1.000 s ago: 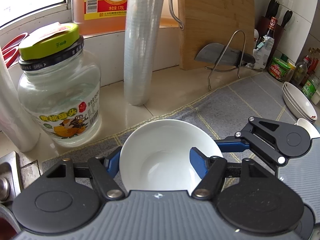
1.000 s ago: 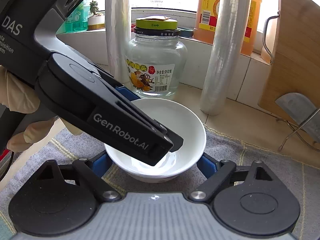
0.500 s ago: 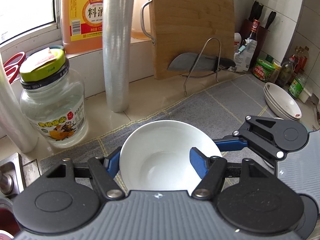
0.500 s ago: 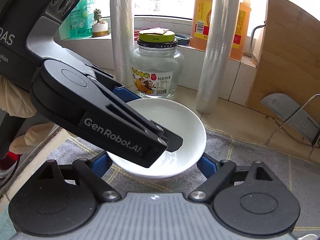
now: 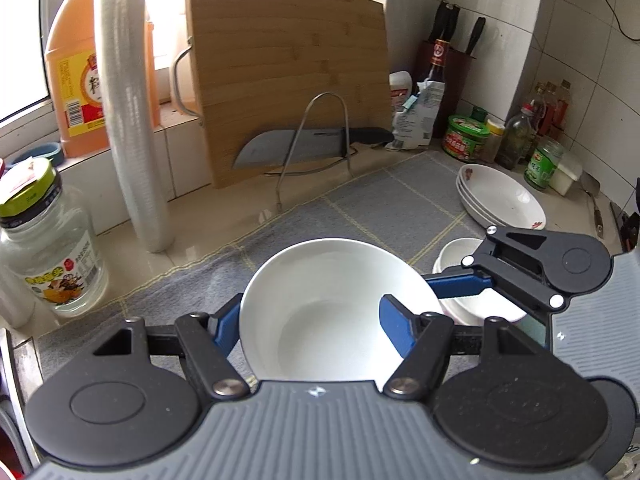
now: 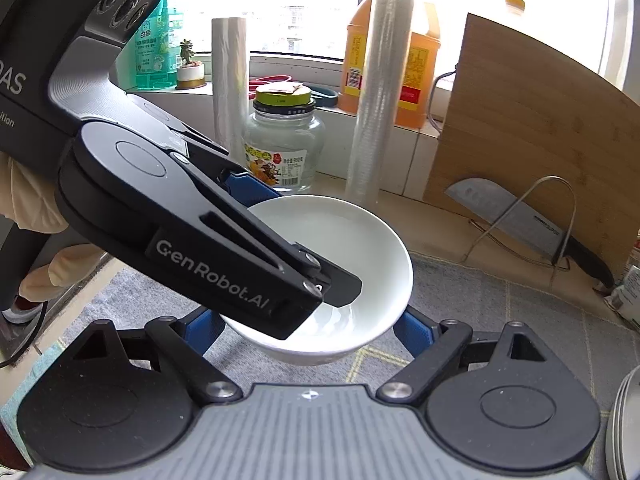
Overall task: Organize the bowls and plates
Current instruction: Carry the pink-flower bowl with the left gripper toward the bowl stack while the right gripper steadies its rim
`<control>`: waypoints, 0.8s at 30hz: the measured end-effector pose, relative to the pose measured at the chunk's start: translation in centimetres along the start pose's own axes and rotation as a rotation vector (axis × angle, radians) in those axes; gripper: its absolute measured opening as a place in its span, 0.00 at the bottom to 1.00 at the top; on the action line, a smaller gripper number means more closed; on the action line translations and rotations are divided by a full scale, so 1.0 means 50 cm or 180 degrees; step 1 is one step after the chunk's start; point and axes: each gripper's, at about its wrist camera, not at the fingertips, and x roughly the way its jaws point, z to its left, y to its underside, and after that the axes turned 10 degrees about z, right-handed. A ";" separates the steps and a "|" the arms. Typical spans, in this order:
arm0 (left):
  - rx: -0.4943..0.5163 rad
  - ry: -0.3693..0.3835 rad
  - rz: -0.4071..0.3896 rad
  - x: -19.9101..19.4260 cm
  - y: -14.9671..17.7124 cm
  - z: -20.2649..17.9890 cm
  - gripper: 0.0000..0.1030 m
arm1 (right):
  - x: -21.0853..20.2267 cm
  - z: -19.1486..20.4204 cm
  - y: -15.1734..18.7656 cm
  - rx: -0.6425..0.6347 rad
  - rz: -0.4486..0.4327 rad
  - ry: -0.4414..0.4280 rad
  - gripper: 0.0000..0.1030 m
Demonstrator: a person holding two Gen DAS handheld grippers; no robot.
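Observation:
A white bowl [image 5: 332, 304] hangs above the grey mat [image 5: 380, 200], held by both grippers. My left gripper [image 5: 308, 320] is shut on it, with one blue finger [image 5: 394, 320] inside the bowl and the other outside its left wall. In the right wrist view my right gripper [image 6: 308, 326] clasps the bowl [image 6: 360, 240] from both sides under the rim. The left gripper's fingertip [image 6: 340, 284] reaches down into the bowl. A stack of white plates [image 5: 500, 200] lies at the far right, with stacked small white bowls [image 5: 456, 256] just in front of it.
A bamboo cutting board [image 5: 288, 72] and a cleaver on a wire rack [image 5: 296, 148] stand at the back. A plastic-wrap roll [image 5: 128, 112], a glass jar [image 5: 48, 248] and an orange jug [image 5: 76, 80] stand at the left. Sauce bottles [image 5: 520, 132] crowd the right corner.
Both grippers have carried the bowl up and to the right along the counter. The jar and roll have slid left in view; the plates and small bowls have come nearer.

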 end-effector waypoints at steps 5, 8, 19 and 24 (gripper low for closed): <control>0.0167 0.0109 -0.0033 0.014 -0.018 -0.066 0.68 | -0.044 -0.037 0.039 0.0118 -0.0004 0.0149 0.90; 0.0256 0.0179 -0.0044 0.025 -0.031 -0.101 0.68 | -0.067 -0.059 0.060 0.0186 -0.0009 0.0240 0.90; 0.0522 0.0437 -0.0035 0.079 -0.086 -0.200 0.68 | -0.110 -0.147 0.121 0.0447 0.0029 0.0517 0.90; 0.0565 0.0577 0.0017 0.117 -0.108 -0.225 0.68 | -0.113 -0.187 0.144 0.0553 0.0083 0.0594 0.90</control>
